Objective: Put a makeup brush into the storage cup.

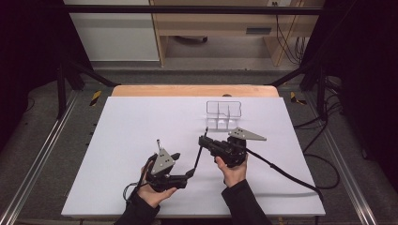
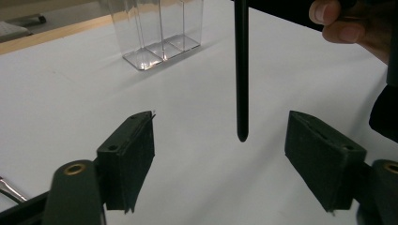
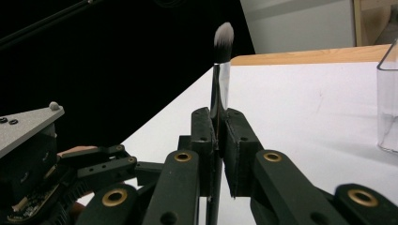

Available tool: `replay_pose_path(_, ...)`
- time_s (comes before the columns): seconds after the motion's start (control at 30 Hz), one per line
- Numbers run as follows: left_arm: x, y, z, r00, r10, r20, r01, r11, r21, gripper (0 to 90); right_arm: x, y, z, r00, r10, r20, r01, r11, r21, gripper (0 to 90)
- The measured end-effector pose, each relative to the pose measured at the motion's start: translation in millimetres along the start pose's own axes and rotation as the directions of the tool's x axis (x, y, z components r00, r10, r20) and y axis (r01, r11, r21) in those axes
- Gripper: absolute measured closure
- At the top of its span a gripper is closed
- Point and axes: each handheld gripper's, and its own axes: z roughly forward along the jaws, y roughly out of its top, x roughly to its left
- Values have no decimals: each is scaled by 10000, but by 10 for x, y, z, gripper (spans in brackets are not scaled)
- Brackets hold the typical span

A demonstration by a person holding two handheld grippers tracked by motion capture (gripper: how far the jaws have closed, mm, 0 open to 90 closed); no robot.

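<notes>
Right gripper (image 3: 218, 136) clamped tight on a makeup brush (image 3: 220, 70); bristle tip clear in right gripper view, only a thin dark stick from above. Left gripper (image 2: 220, 140) jaws wide apart, brush handle end between them, untouched. Clear divided organizer (image 1: 224, 112) cut off at top in left gripper view. No readable labels

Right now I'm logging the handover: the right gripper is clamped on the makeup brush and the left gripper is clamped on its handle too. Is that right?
Not quite. The left gripper is not clamped: in the left gripper view its jaws stand apart, with the handle tip of the makeup brush hanging free between them. The right gripper is clamped on the brush, as the right gripper view shows.
</notes>
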Motion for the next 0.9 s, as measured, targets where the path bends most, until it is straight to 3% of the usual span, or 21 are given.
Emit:
replay_pose_path(0.07,26,0,-19,9998,49,182,-50,10000,85,190,-14,0,-16,10000,-38,37,38,10000,-27,841)
replay_pose_path(0.23,105,3,-111,9999,20,122,-20,10000,-13,137,-62,14,-73,9998,-58,189,59,10000,-55,841)
replay_pose_path(0.47,262,-2,-247,9999,-87,-125,87,10000,-38,110,-74,53,-130,9980,-483,397,486,9988,-80,841)
replay_pose_path(0.5,315,-6,-283,9995,-81,-305,80,10000,-22,109,-82,62,-147,9973,-565,469,570,9983,-94,841)
replay_pose_path(0.9,542,-69,-392,9969,-414,-669,422,9990,114,94,-244,171,-295,9936,-611,945,660,9966,-489,841)
